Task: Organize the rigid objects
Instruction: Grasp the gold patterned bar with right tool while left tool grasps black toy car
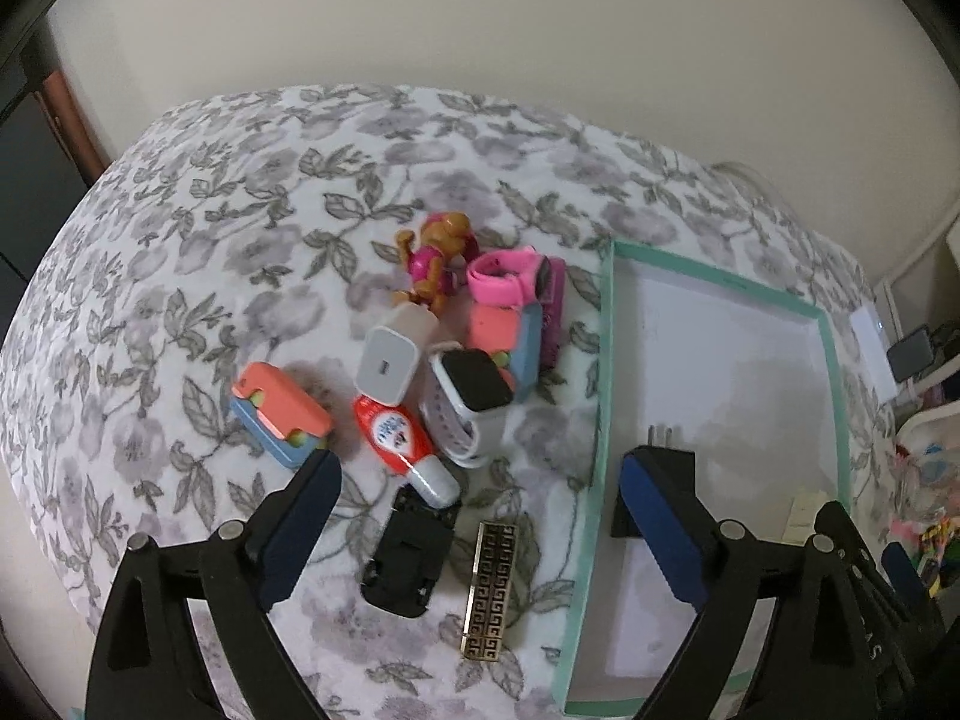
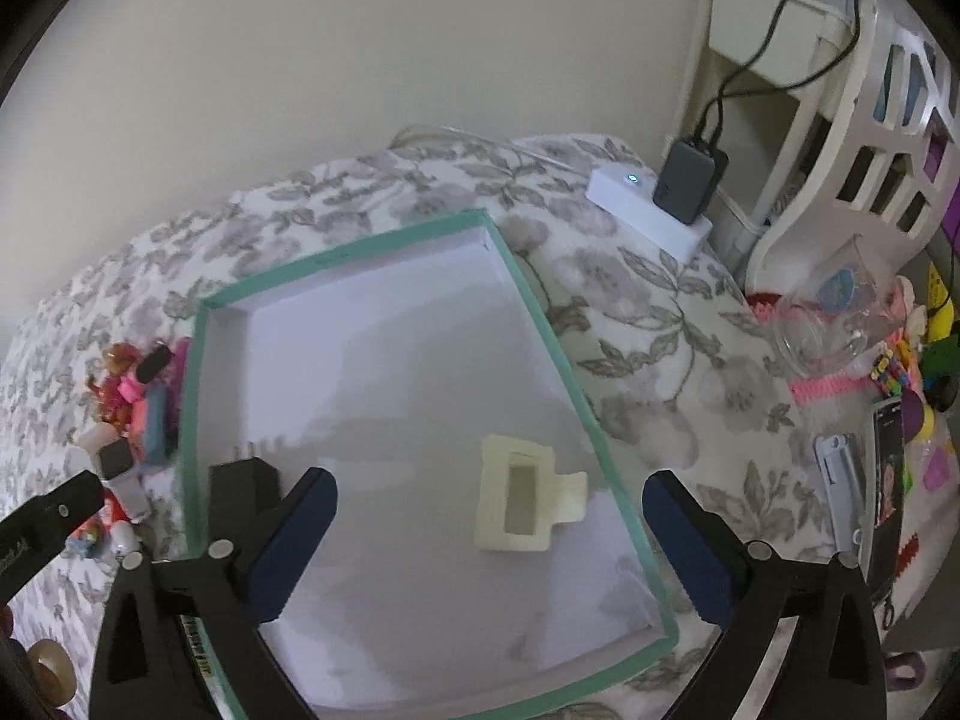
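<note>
Soft floral bedspread (image 1: 198, 252) as work surface, plain wall behind, so nothing sits flat or stable.

Teal-rimmed tray (image 2: 528, 300) lies on the bed to the right of the pile. Inside it: a black plug adapter (image 2: 246, 489) against the left wall and a cream plastic piece (image 2: 528, 495) near the middle. The rest of the floor is bare.

Still outside, clustered just left of the tray: white charger cube (image 1: 390, 360), smartwatch (image 1: 471, 402), red glue bottle (image 1: 399, 441), black clip (image 1: 411, 558), patterned metal bar (image 1: 492, 588), two coral/blue cases (image 1: 282, 420), pink watch (image 1: 510, 282), toy dog (image 1: 438, 258).

Left gripper (image 1: 480, 480): jaws wide apart, holding nothing, hovering over the glue bottle and black clip. Right gripper (image 2: 489, 516): also spread wide and empty, above the tray around the cream piece.

Risks as I read it:
- Items touch or overlap. Closing on the glue bottle likely drags the watch or charger along.
- Glue bottle is rounded and tapered, so it could squirt out of the pads.
- Metal bar is thin and lies flat on plush fabric, so fingers may dig into the cloth instead of getting under it.
- Tray wall is low and sits on soft bedding. A bump from the left finger (image 1: 660, 516), which looks close over the rim, could tilt or shift it.
- Both grippers near the same rim means collision risk.
</note>
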A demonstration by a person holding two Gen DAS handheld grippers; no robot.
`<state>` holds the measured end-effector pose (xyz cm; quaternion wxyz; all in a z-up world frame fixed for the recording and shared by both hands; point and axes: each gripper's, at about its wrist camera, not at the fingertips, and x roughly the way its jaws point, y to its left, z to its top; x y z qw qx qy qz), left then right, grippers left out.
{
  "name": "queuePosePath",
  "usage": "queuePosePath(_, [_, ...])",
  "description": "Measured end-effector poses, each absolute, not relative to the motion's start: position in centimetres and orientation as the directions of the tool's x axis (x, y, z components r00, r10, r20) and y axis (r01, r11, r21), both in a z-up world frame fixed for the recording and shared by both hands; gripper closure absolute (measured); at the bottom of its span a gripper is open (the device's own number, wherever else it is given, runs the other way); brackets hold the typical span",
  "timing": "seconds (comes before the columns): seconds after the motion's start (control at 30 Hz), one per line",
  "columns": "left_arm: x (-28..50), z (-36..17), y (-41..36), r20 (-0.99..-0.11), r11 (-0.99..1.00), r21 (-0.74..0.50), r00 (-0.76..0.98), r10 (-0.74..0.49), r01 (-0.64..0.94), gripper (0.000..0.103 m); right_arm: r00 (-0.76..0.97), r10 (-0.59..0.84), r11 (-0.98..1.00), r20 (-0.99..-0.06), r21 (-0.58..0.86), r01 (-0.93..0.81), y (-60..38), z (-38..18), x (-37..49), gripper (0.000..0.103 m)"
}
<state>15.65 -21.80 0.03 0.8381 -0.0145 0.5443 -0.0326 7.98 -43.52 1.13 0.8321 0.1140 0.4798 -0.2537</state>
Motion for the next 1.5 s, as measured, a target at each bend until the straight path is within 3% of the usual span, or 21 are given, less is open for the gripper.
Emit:
queuePosePath(0.2, [15.6,1.5,-18.9,-0.887,0.998,-0.064,0.459,-0.048,-0.02,0.008,0.485,-0.269,0.87,-0.832,0.005,0.493,-41.3,2.5,8.5,0.0])
queuePosePath(0.53, [16.0,3.2,-11.9,-0.895,0.989,0.102,0.425,0.137,-0.105,0.008,0.51,-0.131,0.945,-0.85,0.049,0.323,-34.8,2.2,11.4,0.0])
queuePosePath(0.67, [15.8,3.2,-9.3,-0.899,0.985,0.103,0.41,0.152,-0.141,0.008,0.499,-0.061,0.962,-0.865,0.082,0.26,-32.3,1.5,12.2,0.0])
queuePosePath(0.87, [15.8,2.0,-7.3,-0.928,0.981,0.06,0.351,0.123,-0.185,0.008,0.465,-0.012,0.977,-0.885,0.089,0.195,-29.7,0.3,12.7,0.012])
queuePosePath(1.17, [16.2,-2.8,-9.7,-0.977,0.993,0.042,0.205,0.064,-0.112,0.008,0.384,0.057,0.98,-0.922,0.125,0.154,-28.5,-1.9,12.8,0.027])
queuePosePath(1.23, [16.2,-3.3,-10.2,-0.98,0.995,0.041,0.189,0.058,-0.093,0.008,0.371,0.07,0.982,-0.926,0.13,0.14,-28.2,-2.3,12.8,0.036])
queuePosePath(1.37, [16.2,-3.7,-10.6,-0.983,0.996,0.024,0.18,0.04,-0.087,0.008,0.35,0.076,0.983,-0.934,0.128,0.13,-27.7,-2.7,12.8,0.04])
queuePosePath(1.43, [16.4,-3.9,-10.5,-0.985,0.995,-0.017,0.174,0.001,-0.098,0.008,0.335,0.092,0.983,-0.938,0.14,0.12,-27.5,-3.1,12.9,0.051])
queuePosePath(1.5, [16.4,-4.0,-10.5,-0.985,0.994,-0.036,0.169,-0.019,-0.1,0.008,0.316,0.093,0.985,-0.944,0.135,0.112,-27.3,-3.5,12.9,0.051])
